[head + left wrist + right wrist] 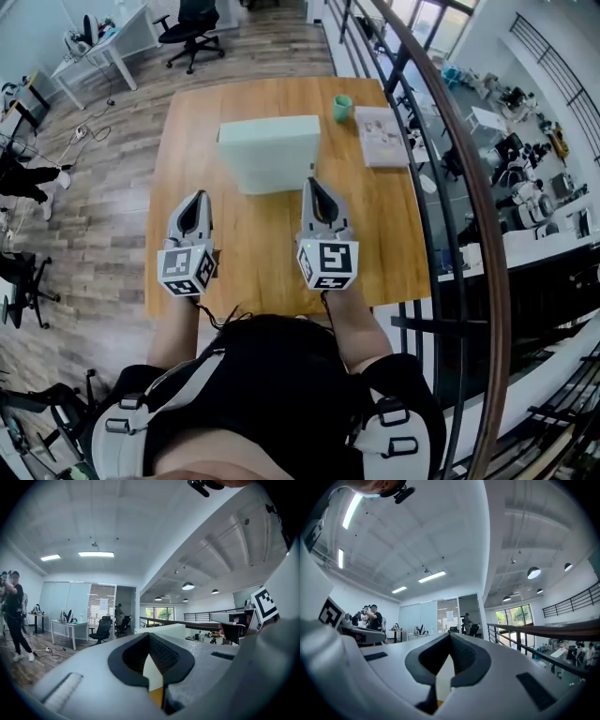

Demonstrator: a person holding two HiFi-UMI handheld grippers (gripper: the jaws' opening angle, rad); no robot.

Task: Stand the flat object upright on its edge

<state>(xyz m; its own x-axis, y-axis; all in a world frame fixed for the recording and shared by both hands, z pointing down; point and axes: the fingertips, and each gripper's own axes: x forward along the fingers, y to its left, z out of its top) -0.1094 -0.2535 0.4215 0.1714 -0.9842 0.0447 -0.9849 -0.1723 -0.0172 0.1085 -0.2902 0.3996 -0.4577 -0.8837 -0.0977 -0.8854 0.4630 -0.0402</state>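
A pale green-white slab [272,152] stands in the middle of the wooden table [187,141], its broad face towards me and a narrow face on top. My left gripper [198,195] is shut and held level on the near side, to the slab's left, apart from it. My right gripper [310,181] is shut too, its tip in front of the slab's near right corner; I cannot tell whether it touches. Both grippers hold nothing. In the left gripper view the jaws [149,635] meet, and the slab's top [164,629] shows just beyond. In the right gripper view the jaws [450,635] are closed.
A teal cup [342,108] and a printed booklet [380,136] lie at the table's far right. A railing [441,141] runs along the table's right side over a drop. An office chair [192,28] and white desk [103,47] stand far behind.
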